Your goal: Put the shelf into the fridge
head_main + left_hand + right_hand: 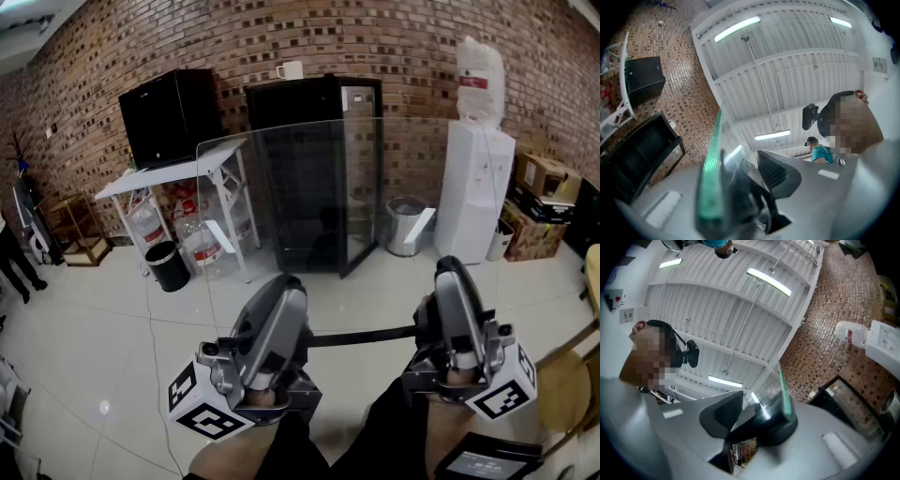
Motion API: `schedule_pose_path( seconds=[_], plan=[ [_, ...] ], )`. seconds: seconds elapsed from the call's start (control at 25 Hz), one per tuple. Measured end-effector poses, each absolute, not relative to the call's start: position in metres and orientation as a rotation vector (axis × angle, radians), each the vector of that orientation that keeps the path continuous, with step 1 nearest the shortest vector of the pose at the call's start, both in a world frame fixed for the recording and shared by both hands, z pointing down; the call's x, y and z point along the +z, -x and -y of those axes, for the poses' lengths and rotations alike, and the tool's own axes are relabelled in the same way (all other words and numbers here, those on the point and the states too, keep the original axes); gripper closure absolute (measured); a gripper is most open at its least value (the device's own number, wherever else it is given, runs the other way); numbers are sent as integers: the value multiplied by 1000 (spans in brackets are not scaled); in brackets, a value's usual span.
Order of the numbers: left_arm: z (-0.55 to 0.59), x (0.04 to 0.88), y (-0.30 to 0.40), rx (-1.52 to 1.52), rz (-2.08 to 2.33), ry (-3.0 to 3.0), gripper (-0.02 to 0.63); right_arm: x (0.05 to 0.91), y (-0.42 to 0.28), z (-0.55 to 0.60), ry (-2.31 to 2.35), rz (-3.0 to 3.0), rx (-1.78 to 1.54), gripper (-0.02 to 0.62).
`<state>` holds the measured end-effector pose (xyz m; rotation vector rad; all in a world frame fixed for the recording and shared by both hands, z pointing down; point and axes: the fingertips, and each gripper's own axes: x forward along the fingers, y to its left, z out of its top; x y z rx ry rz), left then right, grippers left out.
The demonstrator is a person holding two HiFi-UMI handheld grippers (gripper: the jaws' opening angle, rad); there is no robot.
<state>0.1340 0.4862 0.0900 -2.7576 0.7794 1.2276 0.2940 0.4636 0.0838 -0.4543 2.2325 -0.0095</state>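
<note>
The shelf (319, 216) is a clear glass pane with a dark bar along its lower edge, held upright in front of me. My left gripper (272, 323) is shut on its lower left part and my right gripper (452, 305) is shut on its lower right part. Beyond the glass stands the black fridge (309, 103) with its glass door (364, 178) swung open to the right. The left gripper view shows the shelf's green edge (708, 187) clamped in the left gripper (740, 185). In the right gripper view the shelf's edge (785, 392) sits pinched in the right gripper (761, 416).
Left of the fridge is a white table (164, 176) carrying a black box (169, 112), with water bottles (192, 239) under it and a black bin (167, 265) beside it. A silver bin (405, 225), a water dispenser (478, 187), cardboard boxes (539, 206) and a wooden chair (572, 380) stand right.
</note>
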Motion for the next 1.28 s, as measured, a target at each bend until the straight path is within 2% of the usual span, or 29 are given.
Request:
schedule_pose_path(
  seconds=[1.28],
  plan=[
    [-335,104,14,1314,-747,2787,543,93,-150,-317,505,-2267,-24,502]
  ],
)
